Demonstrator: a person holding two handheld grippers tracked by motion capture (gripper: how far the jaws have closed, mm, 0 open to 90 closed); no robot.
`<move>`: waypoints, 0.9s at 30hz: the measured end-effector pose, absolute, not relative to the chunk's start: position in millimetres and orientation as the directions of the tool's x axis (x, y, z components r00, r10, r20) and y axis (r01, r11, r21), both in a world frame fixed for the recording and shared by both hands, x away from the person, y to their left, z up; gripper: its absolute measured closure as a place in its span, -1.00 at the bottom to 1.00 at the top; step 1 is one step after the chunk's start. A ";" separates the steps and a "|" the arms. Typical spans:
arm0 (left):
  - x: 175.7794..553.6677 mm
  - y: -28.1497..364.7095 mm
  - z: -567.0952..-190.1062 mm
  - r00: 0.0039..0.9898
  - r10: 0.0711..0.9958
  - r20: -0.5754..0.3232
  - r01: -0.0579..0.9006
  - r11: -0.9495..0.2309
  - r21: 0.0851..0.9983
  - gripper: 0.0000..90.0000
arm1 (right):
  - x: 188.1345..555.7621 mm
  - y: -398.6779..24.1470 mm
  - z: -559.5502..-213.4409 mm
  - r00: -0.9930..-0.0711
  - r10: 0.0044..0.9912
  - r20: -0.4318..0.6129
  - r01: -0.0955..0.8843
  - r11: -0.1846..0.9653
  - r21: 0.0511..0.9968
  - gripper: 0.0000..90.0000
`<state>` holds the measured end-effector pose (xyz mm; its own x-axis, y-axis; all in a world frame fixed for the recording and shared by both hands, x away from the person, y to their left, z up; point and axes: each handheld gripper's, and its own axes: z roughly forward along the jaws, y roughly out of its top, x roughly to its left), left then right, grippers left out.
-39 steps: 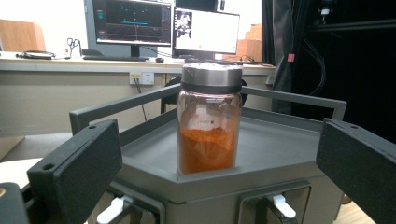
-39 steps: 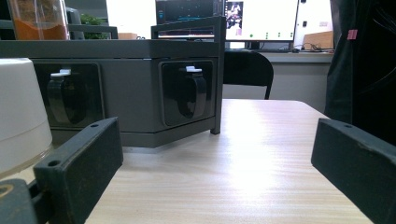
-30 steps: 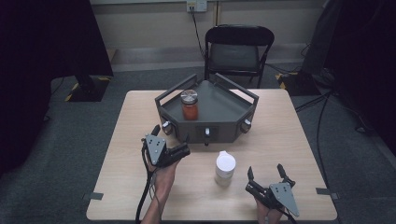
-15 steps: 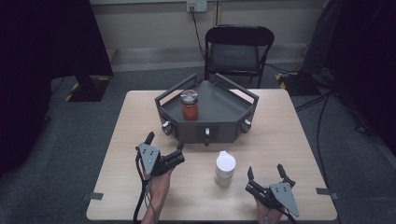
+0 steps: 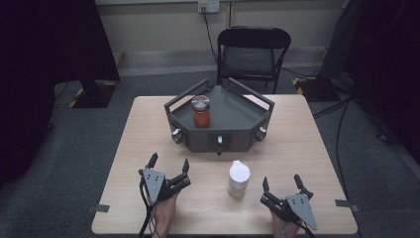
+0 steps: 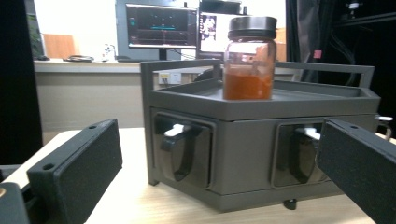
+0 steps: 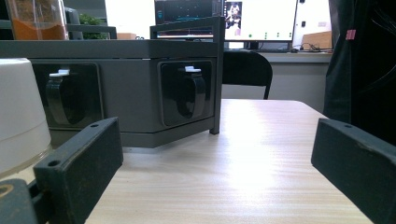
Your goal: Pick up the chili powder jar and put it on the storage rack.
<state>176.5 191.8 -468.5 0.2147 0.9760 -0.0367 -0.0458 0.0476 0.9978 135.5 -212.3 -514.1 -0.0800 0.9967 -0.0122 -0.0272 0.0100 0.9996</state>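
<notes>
Item: grey stand [image 5: 233, 116], set at the middle of the table [image 5: 307, 148]; taken as the landmark for all entries below.

Jar [image 5: 200, 111]: glass, metal lid, orange contents. Placed upright on the stand's top deck, toward its left rear rail. Also seen in the left gripper view [image 6: 249, 58], directly ahead and above jaw level.

Bottle [image 5: 238, 178]: white, capped, upright on the table just in front of the stand, apart from it. Seen at the left edge of the right gripper view [image 7: 21, 112].

Left gripper [image 5: 169, 163]: held in front of the stand's left corner, jaws spread wide, nothing between them. It is aimed at the stand.

Right gripper [image 5: 281, 182]: held in front of the stand's right side, to the right of the bottle and nearest to it; jaws spread wide, nothing held.

Drawer fronts with handles [image 6: 183, 151]: noted on the stand's angled faces.

Chair [image 5: 253, 54]: behind the stand, off the table.

Risks, as judged:
- The bottle could be tipped if it is struck by one jaw before it is bracketed; it is tall and narrow.
- The jar could be toppled if the stand is jolted by a low approach.
- A cable could be dragged against the bottle.
</notes>
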 end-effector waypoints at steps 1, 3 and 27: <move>175.5 193.1 -470.3 0.213 0.976 -0.041 -0.045 0.052 0.998 -1.00 | 135.5 -212.3 -514.1 -0.080 0.997 -0.013 -0.027 0.010 1.000 -0.98; 173.9 194.3 -473.4 0.210 0.977 -0.036 -0.050 0.048 0.998 -1.00 | 135.5 -212.2 -514.1 -0.080 0.997 -0.012 -0.027 0.010 1.000 -0.98; 150.1 195.9 -510.2 0.167 0.986 -0.012 -0.050 0.020 0.999 -1.00 | 135.4 -211.5 -514.1 -0.076 0.997 -0.013 -0.027 0.011 1.000 -0.98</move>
